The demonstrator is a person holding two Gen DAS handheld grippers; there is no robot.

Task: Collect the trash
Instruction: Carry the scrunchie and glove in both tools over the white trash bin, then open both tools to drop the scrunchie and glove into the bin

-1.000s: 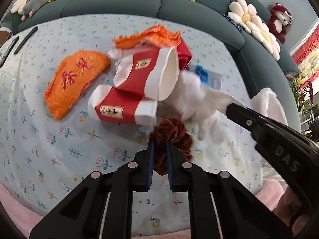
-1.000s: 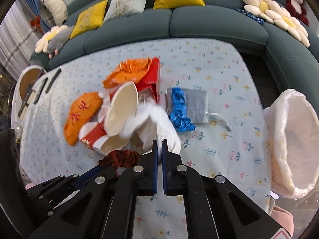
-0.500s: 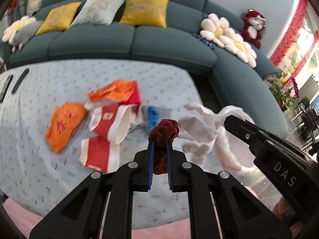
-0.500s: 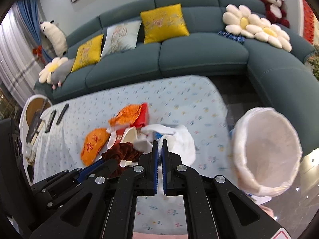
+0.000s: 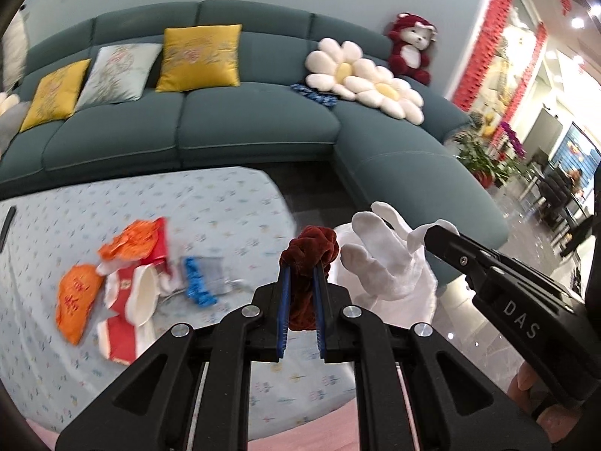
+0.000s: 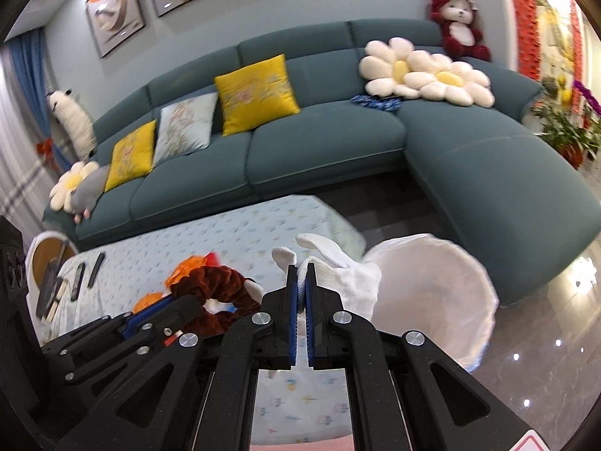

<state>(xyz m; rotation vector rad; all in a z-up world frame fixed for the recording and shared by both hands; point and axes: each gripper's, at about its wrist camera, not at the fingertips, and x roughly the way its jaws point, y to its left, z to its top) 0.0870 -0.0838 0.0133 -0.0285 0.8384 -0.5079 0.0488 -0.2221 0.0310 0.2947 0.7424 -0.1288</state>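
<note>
2 items are up in the air now, and that's the big change from a second ago, when both grippers were down low over the pile on the table (image 5: pixel 233 203). The left gripper (image 5: pixel 300 274) has its blue pads clamped on the dark red scrunchie (image 5: pixel 310 248), and the right gripper (image 6: pixel 300 285) is pinched nearly shut on the white glove (image 6: pixel 338 267); from the left wrist view the glove (image 5: pixel 390 259) hangs spread out just right of the scrunchie. Both have swung up and over toward the table's right edge, and the white-lined bin (image 6: pixel 432 293) on the floor beside that edge now sits right behind the glove.

So I'd say the pick-up part is done for these 2 and the drop is next, glove first since it's closest to the bin's mouth.

Plenty left behind though: the red and white paper cups (image 5: pixel 131 300), the orange pouches (image 5: pixel 77 300) and a blue and grey bag (image 5: pixel 204 278) sit together toward the left side of the tabletop, so more trips to go
</note>
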